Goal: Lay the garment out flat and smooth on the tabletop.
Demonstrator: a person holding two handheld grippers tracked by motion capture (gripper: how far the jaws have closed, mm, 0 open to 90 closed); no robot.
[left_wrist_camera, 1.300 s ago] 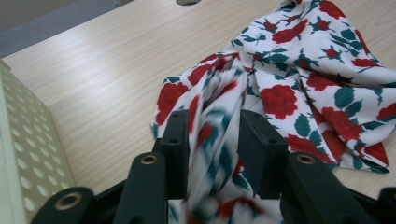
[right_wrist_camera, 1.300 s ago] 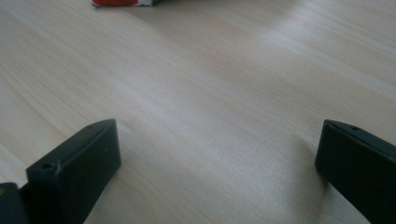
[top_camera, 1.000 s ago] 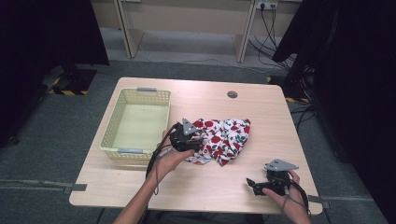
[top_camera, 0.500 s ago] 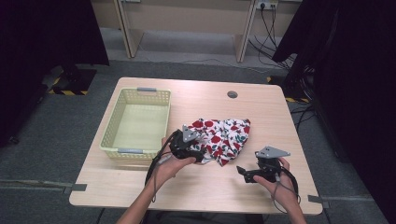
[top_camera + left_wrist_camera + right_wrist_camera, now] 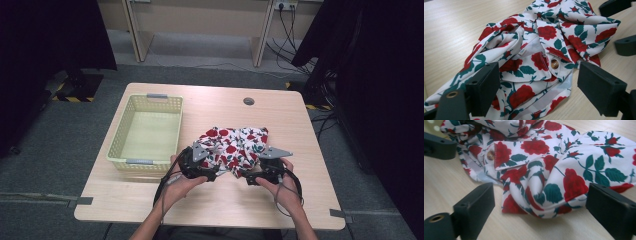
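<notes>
The rose-print shirt (image 5: 235,150) lies crumpled near the middle of the table (image 5: 280,120), just right of the yellow basket (image 5: 145,131). Both grippers flank its near edge. The left gripper (image 5: 536,85) has just been opening and the right gripper (image 5: 539,205) closing slightly, and each now stands apart with cloth between its jaws but unpinched, likely lining up to grab two spots.

A pale wooden bench (image 5: 150,200) carries a yellow basket (image 5: 117,145) towards its left edge and a crumpled rose-print shirt (image 5: 235,147) near its middle, just beside the basket. A round hole (image 5: 248,101) sits by the far edge.
</notes>
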